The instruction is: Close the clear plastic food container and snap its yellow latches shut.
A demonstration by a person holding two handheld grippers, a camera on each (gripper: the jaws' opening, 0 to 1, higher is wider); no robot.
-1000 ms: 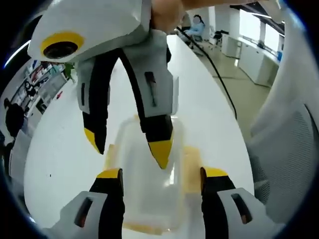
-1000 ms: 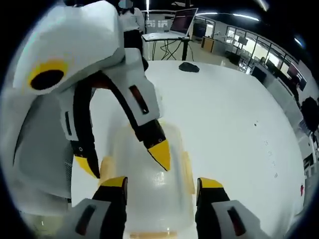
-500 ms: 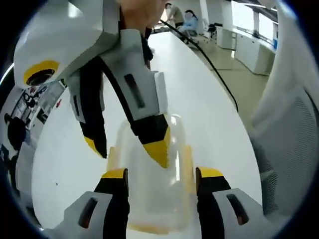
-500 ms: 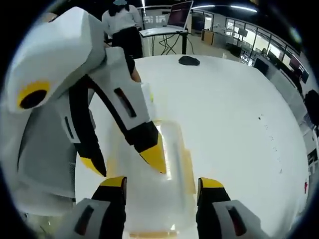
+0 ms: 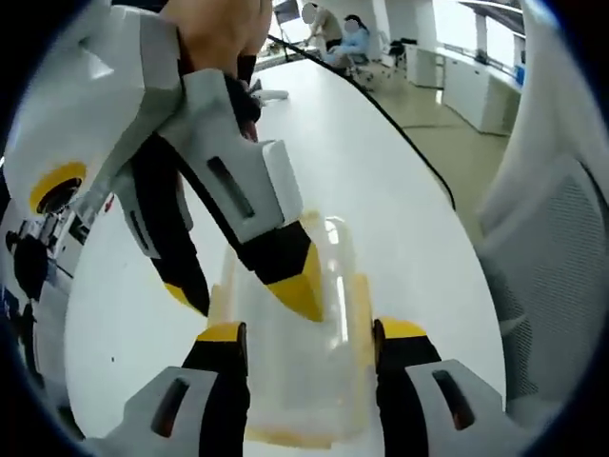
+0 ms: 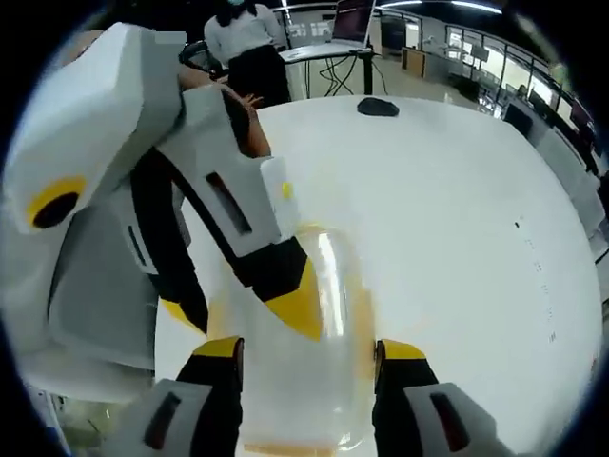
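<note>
White table in an open office carries the clear container, which lies flat with its lid on. Its long axis runs away from both cameras, in line with each view's own jaws. Yellow latches sit along its long sides. In the left gripper view, the left gripper has its jaws spread wide, one on each side of the container, while the right gripper reaches in from above, jaws apart, one yellow tip on the lid. The right gripper view mirrors this arrangement: right gripper, left gripper, container.
</note>
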